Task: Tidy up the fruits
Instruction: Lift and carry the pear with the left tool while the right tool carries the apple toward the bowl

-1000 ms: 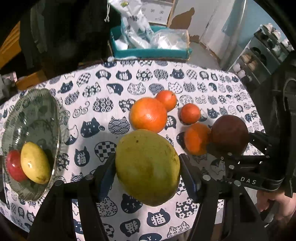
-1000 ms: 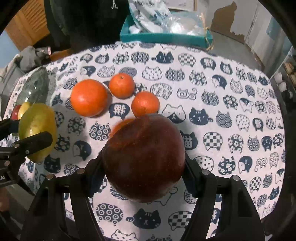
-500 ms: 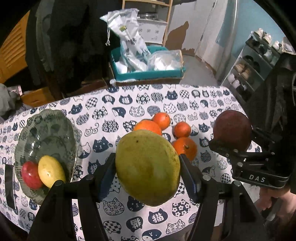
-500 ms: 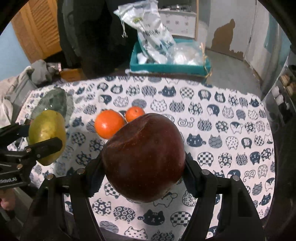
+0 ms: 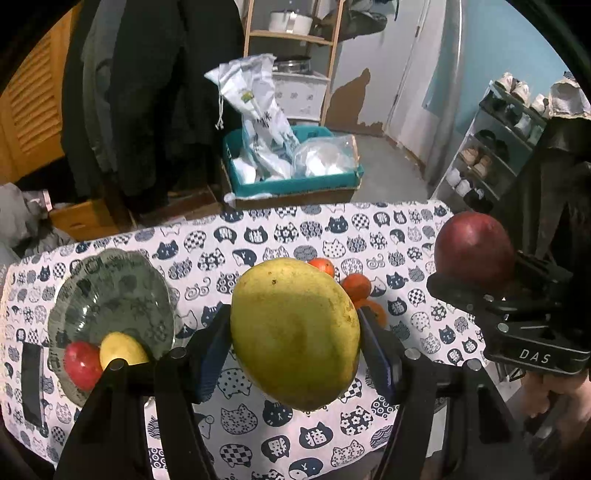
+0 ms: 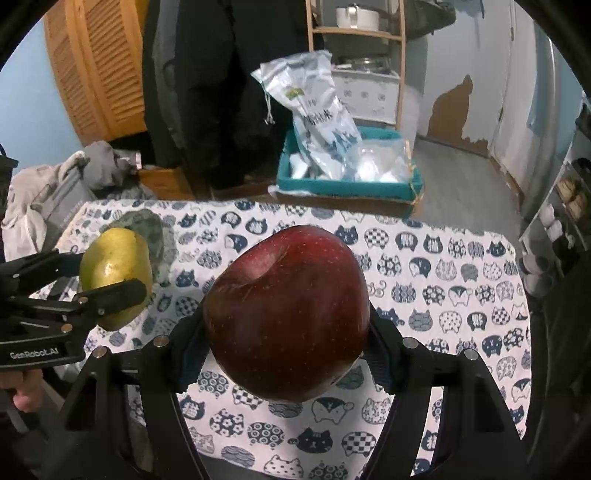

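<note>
Left wrist view: sits behind left gripper (image 5: 295,332), looks forward and down along fingers, high above table (image 5: 258,229). Green fruit (image 5: 295,332) very close, fills middle. Glass bowl (image 5: 110,291) at left, right gripper (image 5: 476,266) with red apple (image 5: 472,243) at right edge.

Right wrist view: same kind of spot behind right gripper (image 6: 288,325), facing same way. Red apple (image 6: 288,317) very close. Left gripper (image 6: 114,284) with green fruit (image 6: 114,273) at left edge.

Both views share cat-print table (image 6: 443,266), teal box (image 5: 295,186) (image 6: 343,188) on floor, wooden shelf (image 5: 291,35) (image 6: 354,33) behind.
</note>
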The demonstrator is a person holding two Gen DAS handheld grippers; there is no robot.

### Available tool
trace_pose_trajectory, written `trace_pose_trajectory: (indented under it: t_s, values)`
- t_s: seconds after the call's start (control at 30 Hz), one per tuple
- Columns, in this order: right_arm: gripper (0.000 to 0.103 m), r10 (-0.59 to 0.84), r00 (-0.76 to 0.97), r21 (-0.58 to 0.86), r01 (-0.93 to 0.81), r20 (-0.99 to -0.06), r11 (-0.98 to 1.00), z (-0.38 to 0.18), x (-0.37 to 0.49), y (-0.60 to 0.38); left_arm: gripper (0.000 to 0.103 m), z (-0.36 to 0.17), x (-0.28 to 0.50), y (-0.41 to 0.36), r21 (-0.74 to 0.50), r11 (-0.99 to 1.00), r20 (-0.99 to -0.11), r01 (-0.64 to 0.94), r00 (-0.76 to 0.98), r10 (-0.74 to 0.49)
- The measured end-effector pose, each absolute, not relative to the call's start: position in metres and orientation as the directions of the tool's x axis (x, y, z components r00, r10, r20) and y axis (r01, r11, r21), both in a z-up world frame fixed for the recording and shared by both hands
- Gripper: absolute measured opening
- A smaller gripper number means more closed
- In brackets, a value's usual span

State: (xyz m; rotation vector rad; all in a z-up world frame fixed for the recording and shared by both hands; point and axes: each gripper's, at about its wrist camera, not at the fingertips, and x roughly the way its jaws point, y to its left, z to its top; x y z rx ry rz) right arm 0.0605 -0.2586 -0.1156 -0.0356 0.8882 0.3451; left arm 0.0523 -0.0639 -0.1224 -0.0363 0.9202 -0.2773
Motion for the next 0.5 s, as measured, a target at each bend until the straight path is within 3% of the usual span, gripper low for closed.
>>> trace_pose_trajectory:
  t_s: [0.5]
  values:
    - [0.072, 0.341, 0.598, 0.134, -0.363, -0.726, 0.922, -0.092, 0.066, -0.228, 0.068, -0.095, 0.048, -0.032, -0.117, 0.976, -0.727, 0.183, 0.654, -0.21]
